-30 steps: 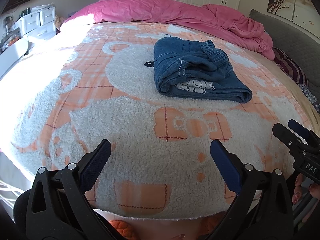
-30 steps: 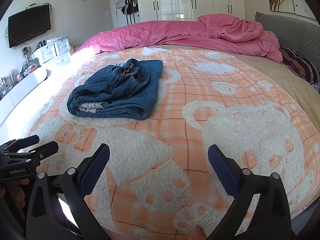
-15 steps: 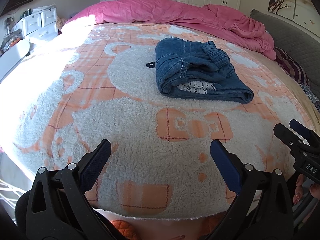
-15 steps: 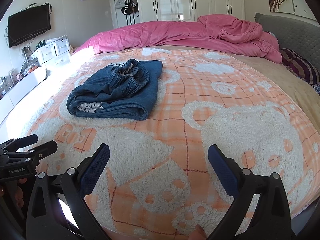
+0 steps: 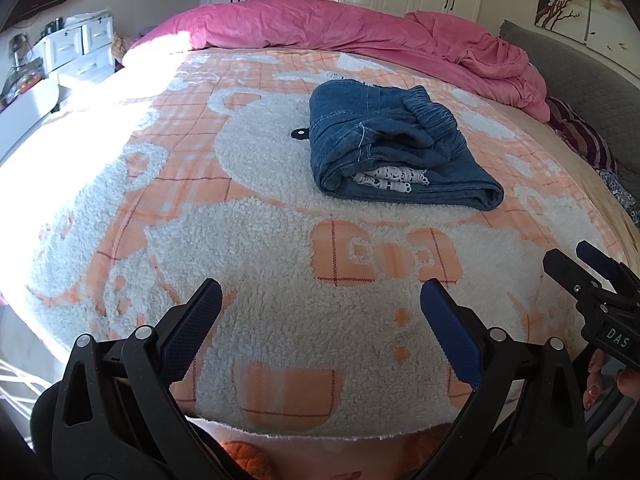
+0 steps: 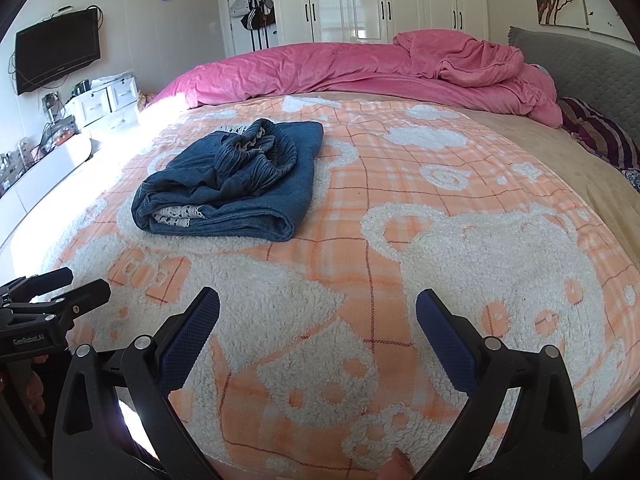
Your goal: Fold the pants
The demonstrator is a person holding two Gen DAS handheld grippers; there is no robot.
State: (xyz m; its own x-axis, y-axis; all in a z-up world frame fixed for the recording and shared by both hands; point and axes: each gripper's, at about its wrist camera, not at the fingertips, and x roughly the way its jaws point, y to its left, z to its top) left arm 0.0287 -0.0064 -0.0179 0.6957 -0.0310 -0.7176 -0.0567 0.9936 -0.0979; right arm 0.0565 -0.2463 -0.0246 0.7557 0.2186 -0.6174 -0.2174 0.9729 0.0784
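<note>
The folded denim pants [image 5: 400, 148] are lying mid-bed on the orange-and-white fleece blanket [image 5: 280, 288], well apart from its near edge and from the pink duvet [image 5: 360, 36] bunching along the far side; wide bare blanket is stretching all around them. The left gripper [image 5: 320, 300] is hovering at the near edge, jaws spread wide, holding nothing; the right gripper [image 6: 318, 308] is hanging just beside it, equally spread and empty.

the folded pants [image 5: 396, 148] lie on the blanket [image 5: 280, 280], which covers the bed, well ahead of both grippers. behind them a duvet [image 5: 360, 36] is bunched along the far edge, with wardrobes [image 6: 384, 0] beyond and drawers [image 6: 104, 102] to the left.
</note>
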